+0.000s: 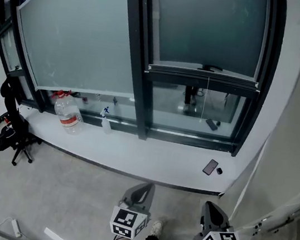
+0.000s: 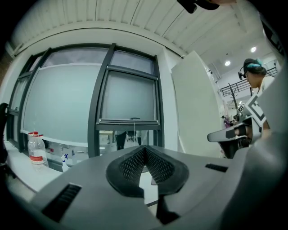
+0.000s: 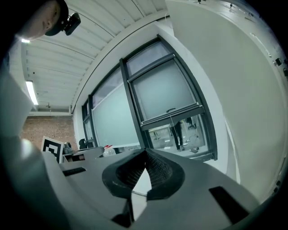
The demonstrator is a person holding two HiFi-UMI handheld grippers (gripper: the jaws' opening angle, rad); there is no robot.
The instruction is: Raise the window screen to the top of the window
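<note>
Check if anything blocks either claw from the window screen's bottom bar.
Nothing visible blocks them. The left claw and right claw, both shut, hang back from the sill; the screen's bottom bar sits above it. The phone lies on the sill, under the bar.

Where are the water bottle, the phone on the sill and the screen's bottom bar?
water bottle (image 1: 69, 116): head view, on its labelled body.
phone (image 1: 210, 167): head view, middle of its dark face.
screen's bottom bar (image 1: 202, 76): head view, middle of the bar.

Tool (image 2: 144, 148) tips together; window screen (image 2: 129, 96) beyond
</note>
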